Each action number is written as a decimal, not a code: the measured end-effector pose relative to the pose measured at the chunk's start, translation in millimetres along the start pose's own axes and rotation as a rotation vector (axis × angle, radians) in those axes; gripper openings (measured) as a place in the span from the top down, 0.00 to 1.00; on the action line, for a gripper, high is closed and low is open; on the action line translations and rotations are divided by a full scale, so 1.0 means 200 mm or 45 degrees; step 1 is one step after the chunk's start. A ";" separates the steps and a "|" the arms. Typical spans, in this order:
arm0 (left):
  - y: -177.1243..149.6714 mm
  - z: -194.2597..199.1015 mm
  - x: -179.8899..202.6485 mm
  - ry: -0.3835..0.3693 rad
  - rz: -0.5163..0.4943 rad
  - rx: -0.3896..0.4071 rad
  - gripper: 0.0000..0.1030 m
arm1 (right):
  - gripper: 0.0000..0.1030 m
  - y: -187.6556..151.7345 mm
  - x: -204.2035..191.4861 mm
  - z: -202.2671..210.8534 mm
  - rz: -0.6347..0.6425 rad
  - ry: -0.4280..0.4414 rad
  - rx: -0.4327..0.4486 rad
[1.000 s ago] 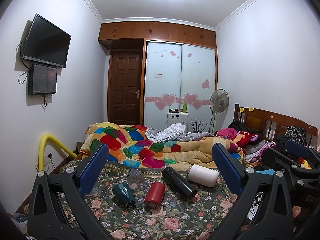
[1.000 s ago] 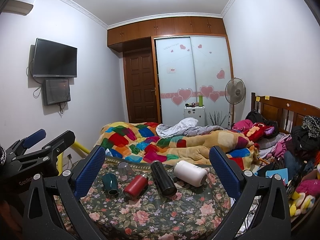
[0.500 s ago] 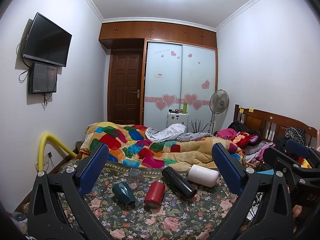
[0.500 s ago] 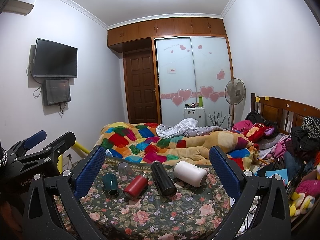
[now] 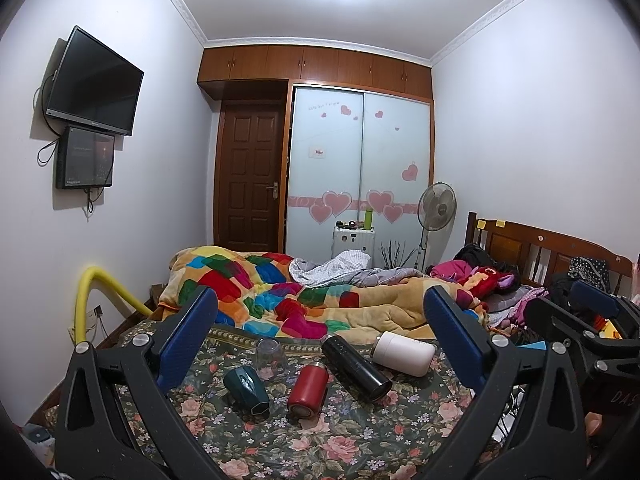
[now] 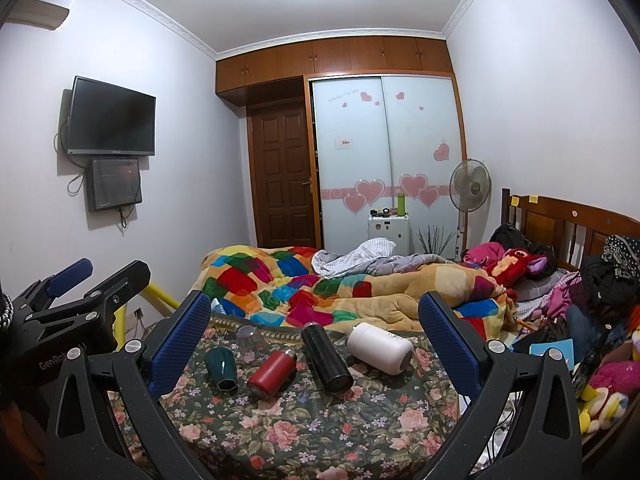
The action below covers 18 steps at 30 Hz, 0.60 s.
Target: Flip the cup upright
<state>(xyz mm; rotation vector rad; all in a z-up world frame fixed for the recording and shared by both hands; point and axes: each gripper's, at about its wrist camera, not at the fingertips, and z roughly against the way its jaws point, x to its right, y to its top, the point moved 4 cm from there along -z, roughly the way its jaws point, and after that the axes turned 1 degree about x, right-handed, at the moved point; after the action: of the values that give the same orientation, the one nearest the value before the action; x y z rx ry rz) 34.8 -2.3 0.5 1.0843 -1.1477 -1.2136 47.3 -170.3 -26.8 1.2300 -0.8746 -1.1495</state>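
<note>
Several cups lie on a floral-cloth table [image 5: 360, 436] [image 6: 320, 432]. A dark green cup [image 5: 246, 385] [image 6: 221, 368], a red cup [image 5: 308, 390] [image 6: 272, 374], a black flask [image 5: 356, 367] [image 6: 326, 358] and a white cup [image 5: 403, 353] [image 6: 380, 347] lie on their sides. A clear glass [image 5: 271, 358] [image 6: 249, 341] stands upside down behind the green cup. My left gripper [image 5: 320, 336] is open and empty, held back from the cups. My right gripper [image 6: 314, 332] is open and empty, also short of them. Each gripper shows at the edge of the other's view.
A bed with a patchwork blanket [image 5: 280, 292] lies just behind the table. Clothes and toys [image 6: 592, 320] pile up at the right by the wooden headboard [image 6: 568, 220]. A yellow tube [image 5: 86, 304] stands at the left. A fan [image 6: 470, 186] stands by the wardrobe.
</note>
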 end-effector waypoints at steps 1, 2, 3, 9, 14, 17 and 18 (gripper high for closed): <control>0.00 0.00 0.00 0.000 -0.001 -0.001 0.00 | 0.00 0.00 0.00 0.00 0.000 0.000 0.000; 0.00 0.00 0.00 0.001 -0.001 0.000 0.00 | 0.00 0.00 0.00 0.00 0.000 0.000 -0.001; 0.00 0.00 0.00 0.001 -0.001 -0.001 0.00 | 0.00 0.00 0.00 0.00 -0.001 0.000 -0.001; -0.01 -0.01 -0.02 -0.004 0.008 -0.012 0.00 | 0.00 0.00 0.00 0.00 -0.003 -0.001 -0.004; -0.02 -0.06 -0.03 -0.006 0.010 -0.027 0.00 | 0.00 0.01 0.02 -0.02 -0.007 -0.006 -0.023; -0.04 -0.10 -0.04 -0.003 0.007 -0.041 0.00 | 0.00 0.00 0.04 -0.05 -0.015 -0.007 -0.041; -0.04 -0.12 -0.04 -0.002 0.007 -0.047 0.00 | 0.00 -0.01 0.05 -0.06 -0.017 -0.008 -0.046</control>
<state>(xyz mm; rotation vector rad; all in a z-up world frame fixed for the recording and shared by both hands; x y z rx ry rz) 56.9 4.8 -11.6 1.0516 -1.1244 -1.2269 60.9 -176.1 -30.9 1.2046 -0.8479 -1.1757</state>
